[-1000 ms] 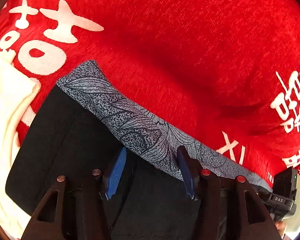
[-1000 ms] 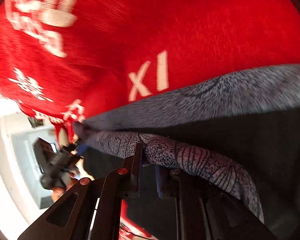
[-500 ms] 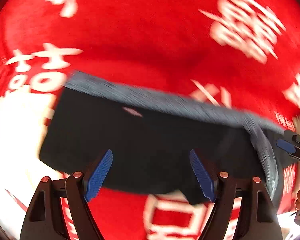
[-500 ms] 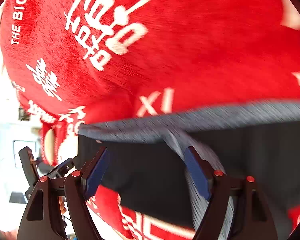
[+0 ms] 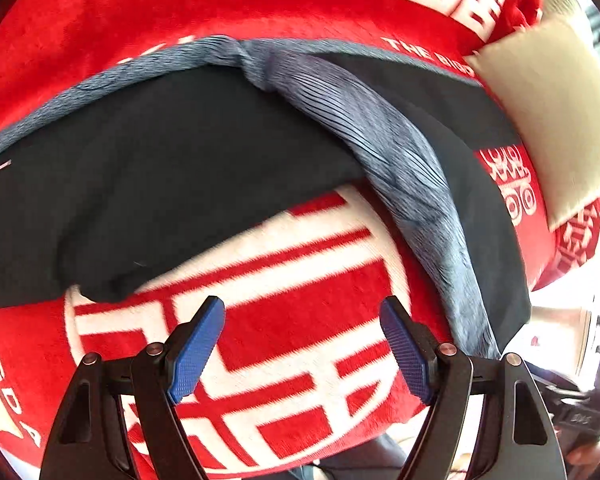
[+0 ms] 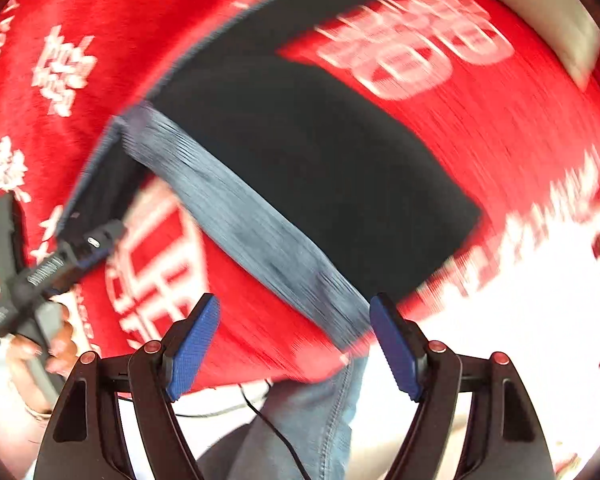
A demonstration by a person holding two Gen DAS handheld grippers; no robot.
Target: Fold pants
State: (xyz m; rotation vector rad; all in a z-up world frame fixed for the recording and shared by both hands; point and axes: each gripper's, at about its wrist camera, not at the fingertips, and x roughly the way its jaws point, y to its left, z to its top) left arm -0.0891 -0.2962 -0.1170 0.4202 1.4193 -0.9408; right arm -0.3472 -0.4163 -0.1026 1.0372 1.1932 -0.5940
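A: Red fleece blanket with white lettering (image 5: 284, 8) covers the surface. Left wrist view: left gripper (image 5: 302, 346) wide apart, holding nothing; black pants with grey patterned waistband (image 5: 172, 168) lie spread ahead, cream cushion (image 5: 548, 120) beside.

B: Right wrist view, blurred: right gripper (image 6: 294, 346) also wide, empty, above the waistband. Suggest both pinch matching edges squarely, then fold across evenly.

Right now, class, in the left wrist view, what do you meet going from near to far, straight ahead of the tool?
left tool → red blanket → black pants → grey patterned band
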